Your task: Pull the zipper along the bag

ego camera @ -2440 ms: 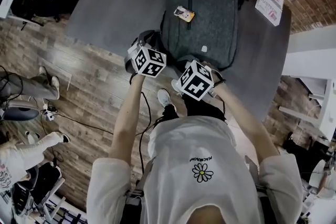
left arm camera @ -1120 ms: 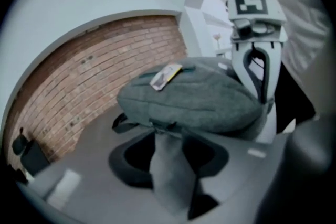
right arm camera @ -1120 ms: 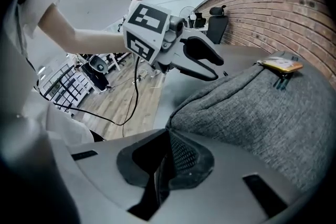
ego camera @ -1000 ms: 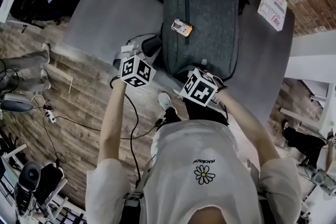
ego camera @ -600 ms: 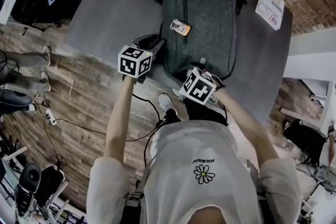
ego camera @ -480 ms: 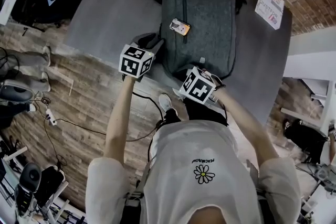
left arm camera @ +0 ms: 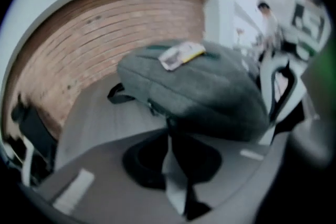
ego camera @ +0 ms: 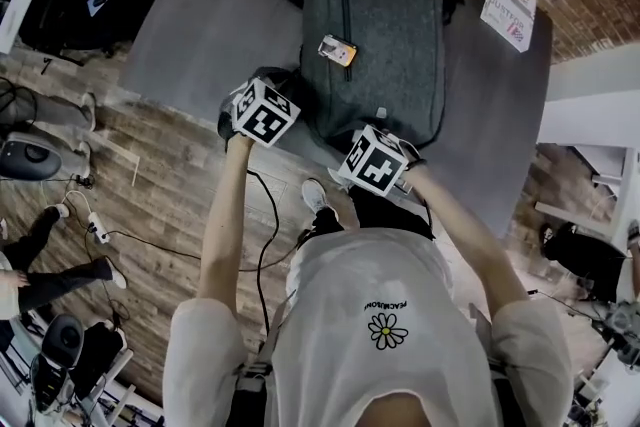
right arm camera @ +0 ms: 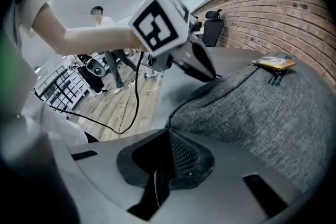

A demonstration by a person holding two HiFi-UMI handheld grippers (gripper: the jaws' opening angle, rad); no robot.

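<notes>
While the bag [ego camera: 385, 45] lies flat on the table [ego camera: 200, 5], close to its near edge, none of the pull itself looks done.

Left gripper [left arm camera: 172, 139]: at the bag's near left corner. Its jaws have just been closing. A dark strip from the bag's seam runs between them. It reads as the zipper pull [left arm camera: 169, 124], now nipped, though this view is blurred.

Right gripper [right arm camera: 167, 136]: at the bag's near edge, further right. Jaws are together with the tip against the grey fabric. Cannot tell whether a fold is pinched. Probably bracing the bag.

Card [ego camera: 337, 50] on top of the bag and booklet [ego camera: 508, 7] at the table's far right corner, both away from the work.

Judgement: the grasp is only just made. The zipper's whole run along the bag is still to do. How far it stands open does not show.
</notes>
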